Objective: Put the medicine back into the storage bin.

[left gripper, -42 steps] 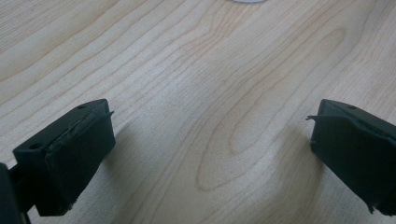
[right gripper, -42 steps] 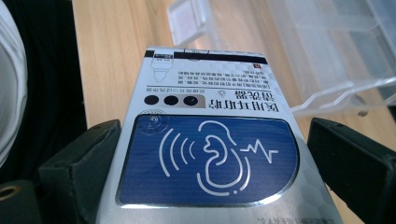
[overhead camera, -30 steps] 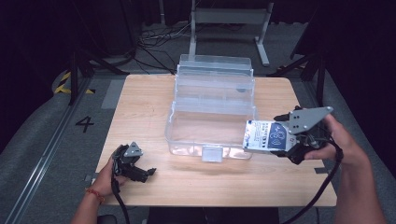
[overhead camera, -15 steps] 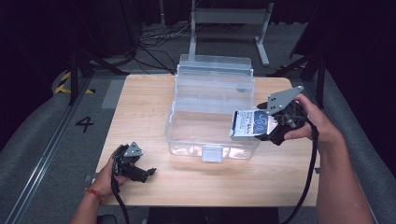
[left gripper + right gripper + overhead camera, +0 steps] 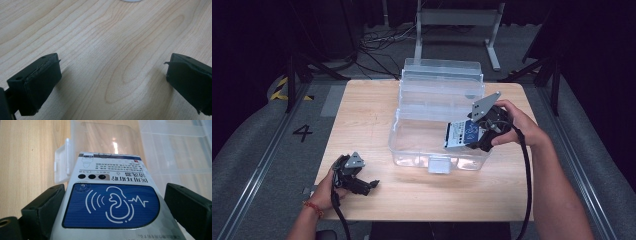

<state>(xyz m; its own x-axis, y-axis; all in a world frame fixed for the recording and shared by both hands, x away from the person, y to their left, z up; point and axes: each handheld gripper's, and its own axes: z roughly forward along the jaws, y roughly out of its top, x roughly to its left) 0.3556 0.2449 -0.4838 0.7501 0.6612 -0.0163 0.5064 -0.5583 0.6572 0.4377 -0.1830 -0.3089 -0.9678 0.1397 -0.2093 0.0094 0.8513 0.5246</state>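
**Blue-and-white box held over the clear bin**

High view: right gripper, w/ its grey three-cornered plate on top, sits at approx 3 o'clock on the wooden table. It's clamped on a flat white box w/ a blue panel, tilted, hanging over the right half of the clear plastic bin. Box sits above the bin's open well, near its right wall; can't tell if it touches the plastic. Bin is mid-table, hinged lid thrown back toward 12 o'clock, white latch on the front wall at 6 o'clock. Left gripper rests at approx 7 o'clock, near the table's front-left edge, well apart from the bin. A "4" is marked on the grey floor at 9 o'clock.

Left gripper view: two black jaws spread wide, bare wood grain between them, nothing gripped.

Right gripper view: jaws pressed on both sides of the box. Blue panel shows a white ear outline w/ sound waves and a pulse line. Above it, upside down from here, Chinese print, three black dots, smaller lines too blurred to read. No brand I can make out. Past the box at 12 o'clock: bin interior; white latch at approx 10 o'clock.
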